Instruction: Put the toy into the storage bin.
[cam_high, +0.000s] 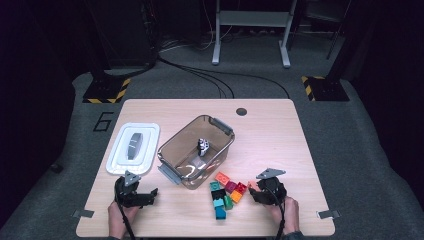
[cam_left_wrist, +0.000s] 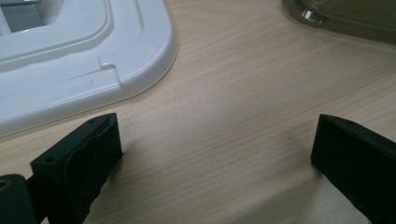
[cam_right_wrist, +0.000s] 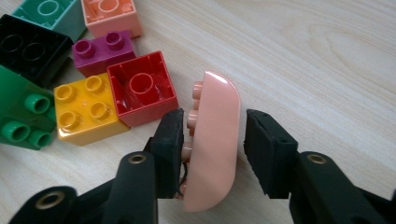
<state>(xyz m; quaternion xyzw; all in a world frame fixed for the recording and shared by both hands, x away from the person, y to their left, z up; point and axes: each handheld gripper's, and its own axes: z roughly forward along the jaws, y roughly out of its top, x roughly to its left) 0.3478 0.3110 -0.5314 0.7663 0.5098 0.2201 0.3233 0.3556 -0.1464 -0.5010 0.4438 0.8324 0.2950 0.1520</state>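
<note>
A pink brick with a curved back (cam_right_wrist: 217, 140) lies on its side on the table between the jaws of my right gripper (cam_right_wrist: 212, 142). The left pad sits against its studs and the right pad against its rounded back. From above, the right gripper (cam_high: 256, 193) is at the right end of a cluster of coloured bricks (cam_high: 226, 194), with the pink brick (cam_high: 252, 186) at its tips. My left gripper (cam_left_wrist: 217, 149) rests low over bare wood with its jaws wide apart and nothing between them. It sits near the table's front left (cam_high: 149, 196).
A clear brownish bin (cam_high: 220, 125) stands mid-table with a small white and black object (cam_high: 202, 146) inside. Its white lid (cam_high: 134, 147) lies flat to the left, just beyond the left gripper. Red (cam_right_wrist: 142, 88), yellow (cam_right_wrist: 86, 112), magenta, green and black bricks crowd beside the pink one.
</note>
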